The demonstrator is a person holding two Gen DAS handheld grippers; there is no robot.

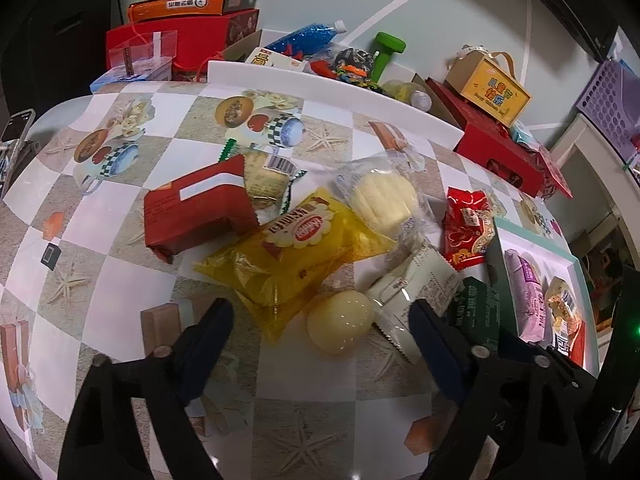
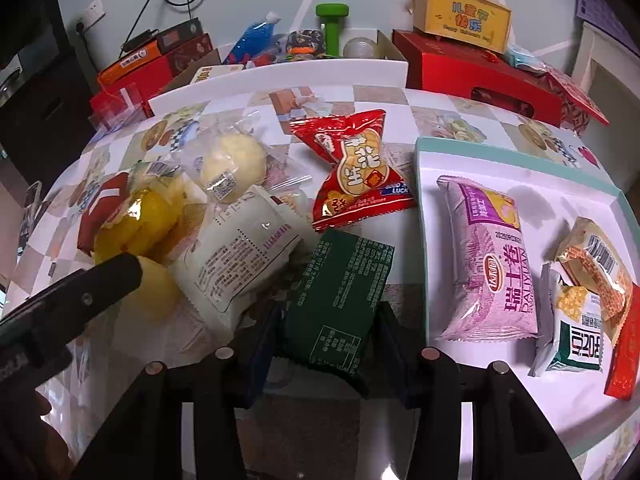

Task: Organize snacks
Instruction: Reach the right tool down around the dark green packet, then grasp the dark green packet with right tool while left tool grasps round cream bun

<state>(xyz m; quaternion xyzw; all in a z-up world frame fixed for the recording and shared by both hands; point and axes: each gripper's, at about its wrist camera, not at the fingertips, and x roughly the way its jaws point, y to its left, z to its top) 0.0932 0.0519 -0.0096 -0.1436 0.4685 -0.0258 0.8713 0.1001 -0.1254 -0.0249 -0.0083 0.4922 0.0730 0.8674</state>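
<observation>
My right gripper (image 2: 330, 320) is shut on a dark green snack pack (image 2: 340, 296), with a finger on each side, just left of the white tray (image 2: 424, 208). The tray holds a purple roll pack (image 2: 492, 256) and several small packs (image 2: 580, 320). My left gripper (image 1: 322, 320) is open over a round yellow bun (image 1: 340, 322). In front of it lie a yellow bag (image 1: 296, 252), a white pack (image 1: 420, 288), a wrapped bun (image 1: 382, 198), a red box (image 1: 196, 208) and a red peanut pack (image 1: 466, 228). The green pack (image 1: 478, 312) shows at the left view's right side.
The table has a checked, patterned cloth (image 1: 120, 264). Behind it stand red gift boxes (image 2: 476, 72), a yellow carry box (image 2: 460, 20), a green dumbbell (image 2: 332, 24) and a cardboard box of clutter (image 2: 280, 48). A phone (image 1: 14, 132) lies at the far left edge.
</observation>
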